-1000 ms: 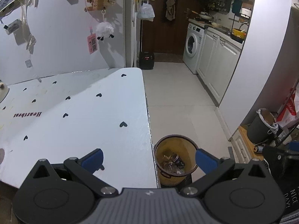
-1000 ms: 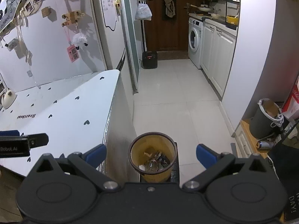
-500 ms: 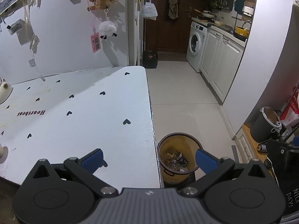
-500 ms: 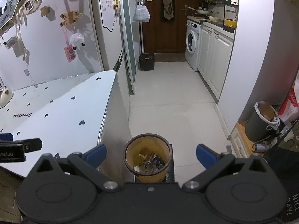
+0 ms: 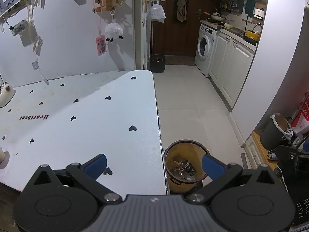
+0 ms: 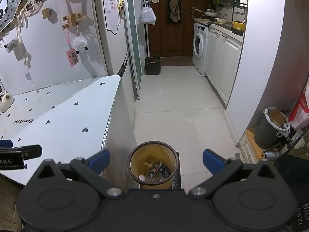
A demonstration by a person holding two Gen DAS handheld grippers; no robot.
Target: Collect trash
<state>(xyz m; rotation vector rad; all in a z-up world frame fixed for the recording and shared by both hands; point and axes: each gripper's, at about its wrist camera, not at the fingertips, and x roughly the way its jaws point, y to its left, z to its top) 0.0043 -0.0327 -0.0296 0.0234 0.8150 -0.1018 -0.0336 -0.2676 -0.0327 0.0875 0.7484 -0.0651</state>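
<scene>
Since the earlier frames both views have drifted slightly: the table (image 5: 81, 116) spreads wider across the left of the left wrist picture, and the bin (image 5: 186, 161) has slid a little rightward and lower there, while in the right wrist picture it sits nearer the lower centre; nothing on the table or in the bin appears to have changed place. The table, white with small black hearts, fills the left half of both views, and no loose trash shows on the part in sight; the floor (image 6: 173, 104) runs clear up the middle toward the washing machine (image 6: 199, 50) in the upper right. The bin, yellow inside with a dark rim, stands on the floor just beside the table's near corner, and cans and crumpled scraps (image 6: 154, 171) lie at its bottom, so the collected trash is there. The step in hand looks like a check after a drop; done well, it means sweeping the view over the table's hidden left edge before calling the job finished, and keeping clear of the table edge. The left gripper (image 5: 153, 164) hangs over the table's corner, level and pointing forward, jaws spread wide and empty; the right gripper (image 6: 156, 160) hovers directly above the bin, likewise level, jaws released with nothing between them.
</scene>
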